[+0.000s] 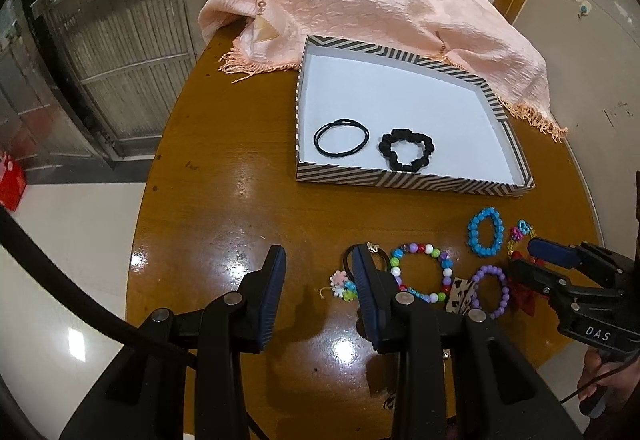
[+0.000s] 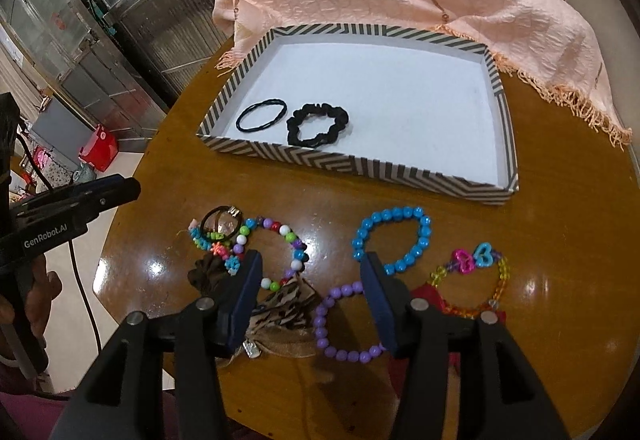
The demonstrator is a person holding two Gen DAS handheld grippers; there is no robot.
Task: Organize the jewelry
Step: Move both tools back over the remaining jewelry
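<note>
Striped tray [image 2: 360,166]: black scrunchie [image 2: 318,125], hair ties [image 2: 262,115]

Two black hair ties [image 2: 262,115] and scrunchie [image 2: 318,125] flat inside striped tray [image 2: 360,164]. Blue [image 2: 392,240], purple [image 2: 348,320], multicoloured bead bracelets [image 2: 276,244] loose on table.

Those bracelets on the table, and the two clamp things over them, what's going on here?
A person is sorting jewelry with a handheld gripper in each hand. The striped tray already holds a thin black hair tie and a black scrunchie. The beaded bracelets, among them blue and purple ones, lie on the table in front of it. The left gripper and right gripper are open and empty above them.
</note>
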